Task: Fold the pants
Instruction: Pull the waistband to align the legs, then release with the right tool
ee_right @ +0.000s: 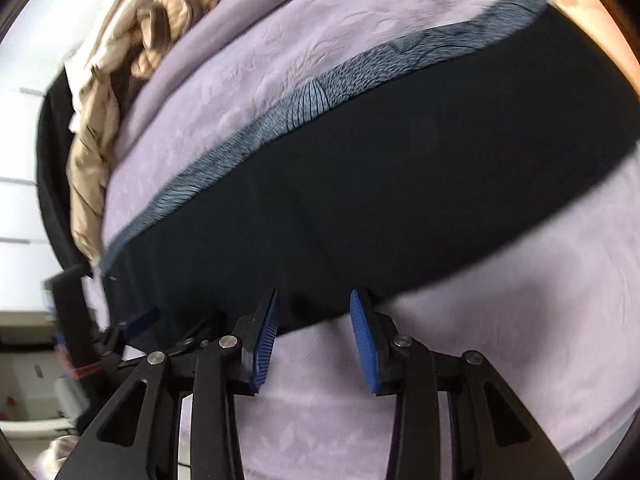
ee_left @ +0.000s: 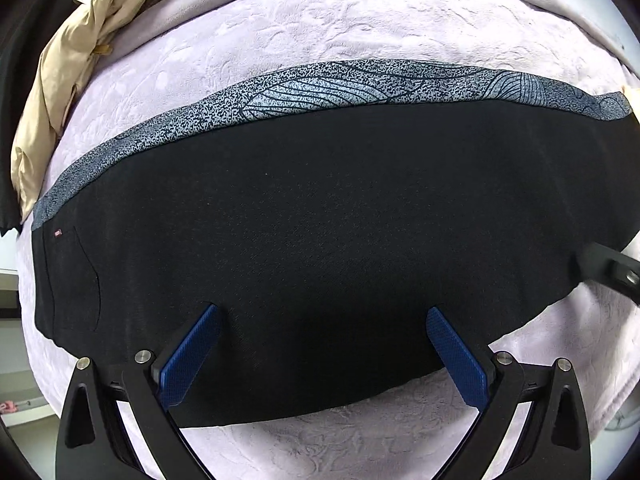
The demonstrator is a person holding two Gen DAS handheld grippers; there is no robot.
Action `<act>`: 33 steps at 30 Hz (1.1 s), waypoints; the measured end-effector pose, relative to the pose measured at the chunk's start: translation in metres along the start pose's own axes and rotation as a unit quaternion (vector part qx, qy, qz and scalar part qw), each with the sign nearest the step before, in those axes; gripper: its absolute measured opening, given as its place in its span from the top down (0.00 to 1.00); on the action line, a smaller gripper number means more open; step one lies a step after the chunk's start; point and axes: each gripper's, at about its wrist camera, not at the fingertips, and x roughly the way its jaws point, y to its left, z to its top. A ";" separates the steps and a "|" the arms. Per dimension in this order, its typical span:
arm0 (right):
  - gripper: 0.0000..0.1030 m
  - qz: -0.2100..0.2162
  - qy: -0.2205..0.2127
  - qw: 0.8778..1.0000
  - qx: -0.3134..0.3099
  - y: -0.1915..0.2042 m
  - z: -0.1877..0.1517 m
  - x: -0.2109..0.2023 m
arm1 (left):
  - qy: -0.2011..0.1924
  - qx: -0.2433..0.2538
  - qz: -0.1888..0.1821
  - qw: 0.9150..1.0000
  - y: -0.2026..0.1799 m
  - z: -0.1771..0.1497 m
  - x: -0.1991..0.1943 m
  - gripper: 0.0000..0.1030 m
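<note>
Both grippers were spread open, nothing pinched: left gripper (ee_left: 322,316) hung over the black pants (ee_left: 320,240), right gripper (ee_right: 314,300) at their near edge. Pants lay flat across the lilac blanket (ee_left: 320,32).

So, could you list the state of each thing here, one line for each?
pants: lying flat on the blanket, black side up, patterned grey strip along the far edge.
blanket: spread out under the pants.
beige cloth: crumpled at the far left.
left tongs: open over the pants.
right tongs: open at the pants' near edge, nothing gripped.
</note>
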 end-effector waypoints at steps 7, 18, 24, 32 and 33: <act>0.73 -0.095 -0.044 0.995 -0.006 -0.044 0.031 -0.029 | 0.002 0.001 0.006 1.000 -0.008 0.007 0.001 0.00; 0.56 -0.024 -0.036 0.995 0.092 -0.085 -0.027 -0.084 | 0.009 0.003 0.003 1.000 0.006 0.005 0.012 0.00; 0.52 -0.009 -0.017 0.993 0.113 -0.073 -0.059 -0.080 | 0.014 0.014 0.003 1.000 0.007 0.009 0.003 0.00; 0.38 0.002 -0.018 0.994 0.112 -0.059 -0.070 -0.083 | 0.004 0.026 -0.034 0.999 0.006 0.002 -0.028 0.00; 0.36 0.003 -0.021 0.994 0.111 -0.056 -0.069 -0.083 | 0.006 0.025 -0.041 0.999 0.007 0.001 -0.030 0.00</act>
